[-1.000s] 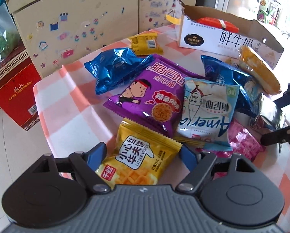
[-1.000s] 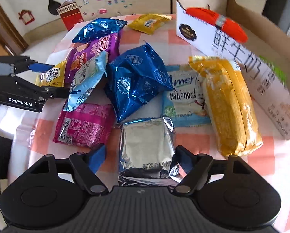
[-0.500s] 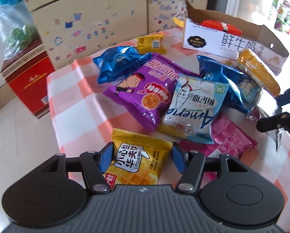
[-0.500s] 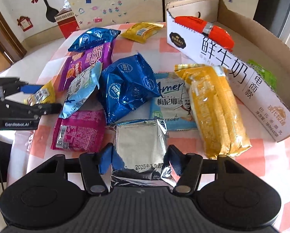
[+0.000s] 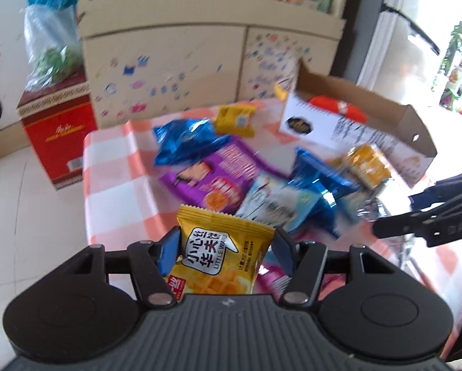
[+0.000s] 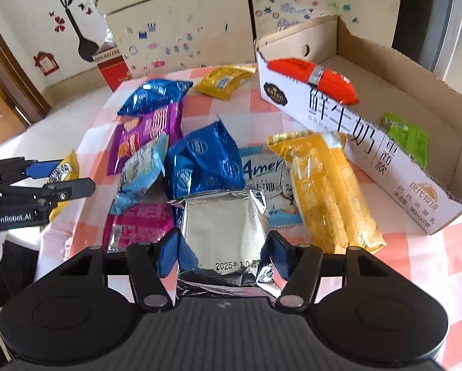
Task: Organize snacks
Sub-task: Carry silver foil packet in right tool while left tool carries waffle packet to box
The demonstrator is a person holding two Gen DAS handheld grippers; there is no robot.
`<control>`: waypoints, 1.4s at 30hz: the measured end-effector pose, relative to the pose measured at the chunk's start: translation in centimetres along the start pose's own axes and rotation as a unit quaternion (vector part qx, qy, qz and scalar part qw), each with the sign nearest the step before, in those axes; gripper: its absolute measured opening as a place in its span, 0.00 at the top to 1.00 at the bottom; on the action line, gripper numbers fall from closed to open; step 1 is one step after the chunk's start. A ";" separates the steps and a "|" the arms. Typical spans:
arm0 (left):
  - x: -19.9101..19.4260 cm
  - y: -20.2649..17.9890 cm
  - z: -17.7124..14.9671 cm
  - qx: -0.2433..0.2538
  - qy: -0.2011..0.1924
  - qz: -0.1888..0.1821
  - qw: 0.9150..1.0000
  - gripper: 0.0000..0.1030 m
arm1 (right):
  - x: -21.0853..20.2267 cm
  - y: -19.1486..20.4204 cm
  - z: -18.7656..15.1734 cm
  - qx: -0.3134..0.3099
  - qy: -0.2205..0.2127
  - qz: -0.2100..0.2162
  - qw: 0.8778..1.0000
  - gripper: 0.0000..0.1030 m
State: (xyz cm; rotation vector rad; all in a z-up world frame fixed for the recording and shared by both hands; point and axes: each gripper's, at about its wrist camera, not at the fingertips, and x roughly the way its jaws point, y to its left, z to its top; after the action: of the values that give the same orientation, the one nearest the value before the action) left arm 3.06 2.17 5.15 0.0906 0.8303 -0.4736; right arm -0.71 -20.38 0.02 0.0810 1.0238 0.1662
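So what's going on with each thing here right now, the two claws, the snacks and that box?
left gripper: shut on the yellow waffle packet, lifted off the table.
right gripper: shut on the silver foil packet.
cardboard box: open on top.
orange packet: lying on the box's front rim.
green packet: inside the box.
long yellow packet: on the table, against the box.

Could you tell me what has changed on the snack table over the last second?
Both grippers closed on packets and lifted them: the left gripper now clamps the yellow waffle packet, raised off the checked tablecloth; the right gripper clamps the silver foil packet, also raised. The other snacks and the cardboard box stayed where they were.
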 end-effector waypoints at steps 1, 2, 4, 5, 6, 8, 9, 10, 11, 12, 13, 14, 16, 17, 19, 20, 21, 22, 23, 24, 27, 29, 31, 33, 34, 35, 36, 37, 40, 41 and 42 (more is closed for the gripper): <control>-0.1 -0.3 0.2 0.001 -0.004 -0.005 1.000 0.40 | -0.1 0.0 0.1 0.000 -0.003 -0.001 1.000 0.35; -0.2 -0.6 0.5 0.000 -0.008 -0.009 1.000 0.40 | -0.3 0.0 0.2 -0.001 -0.007 -0.002 1.000 0.35; -0.3 -1.2 0.9 0.002 -0.016 -0.014 1.000 0.40 | -0.7 -0.2 0.5 0.000 -0.014 -0.002 1.000 0.35; -0.3 -1.6 1.2 0.004 -0.020 -0.016 1.000 0.40 | -0.9 -0.3 0.6 0.001 -0.017 -0.001 1.000 0.35; -0.3 -1.9 1.5 0.004 -0.024 -0.019 1.000 0.40 | -1.1 -0.3 0.6 0.002 -0.020 -0.002 1.000 0.35; -0.3 -2.4 2.1 0.002 -0.033 -0.026 0.999 0.40 | -1.4 -0.3 0.9 -0.001 -0.029 -0.007 1.000 0.35; -0.4 -2.7 2.4 0.002 -0.038 -0.028 0.999 0.40 | -1.6 -0.4 1.1 -0.001 -0.034 -0.009 0.999 0.35; -0.4 -3.0 2.7 0.004 -0.043 -0.030 0.999 0.40 | -1.8 -0.4 1.3 -0.001 -0.039 -0.010 0.999 0.35; -0.4 -3.3 3.1 0.005 -0.047 -0.031 0.998 0.40 | -2.1 -0.5 1.5 0.000 -0.044 -0.010 0.999 0.35; -0.4 -3.6 3.5 0.006 -0.051 -0.033 0.998 0.40 | -2.4 -0.6 1.7 0.001 -0.050 -0.010 0.999 0.35; -0.4 -3.9 3.9 0.007 -0.056 -0.036 0.998 0.40 | -2.7 -0.8 2.0 0.002 -0.057 -0.011 0.998 0.35; -0.4 -4.2 4.3 0.008 -0.061 -0.038 0.997 0.40 | -3.0 -1.0 2.2 0.005 -0.063 -0.012 0.998 0.35; -0.3 -4.7 5.2 0.009 -0.071 -0.043 0.996 0.40 | -3.8 -1.6 2.7 0.012 -0.077 -0.015 0.997 0.35; -0.3 -4.9 5.7 0.008 -0.076 -0.046 0.996 0.40 | -4.2 -1.9 3.0 0.016 -0.084 -0.016 0.996 0.35; -0.2 -5.3 6.6 0.003 -0.084 -0.055 0.995 0.40 | -5.0 -2.6 3.5 0.023 -0.098 -0.021 0.995 0.35; -0.1 -5.6 7.1 0.001 -0.088 -0.060 0.994 0.40 | -5.4 -3.1 3.8 0.028 -0.105 -0.023 0.994 0.35; 0.0 -5.7 7.4 -0.001 -0.091 -0.064 0.994 0.40 | -5.8 -3.5 4.0 0.033 -0.111 -0.026 0.993 0.35; 0.1 -5.9 7.9 -0.002 -0.095 -0.066 0.993 0.40 | -6.2 -3.9 4.3 0.037 -0.117 -0.028 0.992 0.35; 0.2 -6.2 8.3 -0.003 -0.098 -0.068 0.993 0.40 | -6.5 -4.3 4.5 0.041 -0.123 -0.031 0.991 0.35; 0.4 -6.5 8.7 -0.004 -0.102 -0.070 0.992 0.40 | -6.8 -4.8 4.7 0.045 -0.128 -0.034 0.990 0.35; 0.9 -7.1 10.2 -0.010 -0.112 -0.080 0.991 0.40 | -7.7 -6.3 5.4 0.061 -0.144 -0.044 0.987 0.35; 1.4 -7.5 11.1 -0.014 -0.115 -0.087 0.989 0.40 | -8.0 -7.3 5.8 0.073 -0.152 -0.052 0.984 0.35; 1.9 -8.1 12.0 -0.013 -0.119 -0.093 0.988 0.40 | -8.3 -8.1 6.1 0.081 -0.158 -0.060 0.982 0.35; 2.5 -8.8 12.9 -0.008 -0.121 -0.101 0.987 0.40 | -8.5 -8.9 6.2 0.089 -0.161 -0.066 0.981 0.35; 2.8 -9.2 13.3 -0.006 -0.122 -0.105 0.987 0.40 | -8.5 -9.3 6.4 0.095 -0.161 -0.070 0.980 0.35; 3.2 -9.6 13.7 -0.003 -0.123 -0.109 0.986 0.40 | -8.5 -9.7 6.5 0.100 -0.161 -0.074 0.979 0.35; 3.5 -10.0 14.1 -0.001 -0.124 -0.112 0.986 0.40 | -8.4 -10.2 6.5 0.105 -0.161 -0.078 0.978 0.35; 3.9 -10.3 14.5 0.000 -0.125 -0.115 0.985 0.40 | -8.3 -10.5 6.6 0.110 -0.160 -0.083 0.978 0.35; 5.1 -11.4 15.5 0.003 -0.124 -0.125 0.984 0.40 | -8.2 -11.6 6.8 0.121 -0.157 -0.092 0.976 0.35; 5.6 -11.8 15.7 0.004 -0.122 -0.127 0.984 0.40 | -8.0 -11.9 7.0 0.124 -0.156 -0.096 0.975 0.35; 6.1 -12.1 16.1 0.005 -0.121 -0.128 0.984 0.40 | -7.8 -12.2 7.1 0.127 -0.154 -0.100 0.975 0.35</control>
State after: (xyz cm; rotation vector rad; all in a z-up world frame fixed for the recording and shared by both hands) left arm 12.31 -15.04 12.87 -0.0654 0.6021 -0.7168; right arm 2.60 -33.64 8.54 0.2285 0.7330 -0.1585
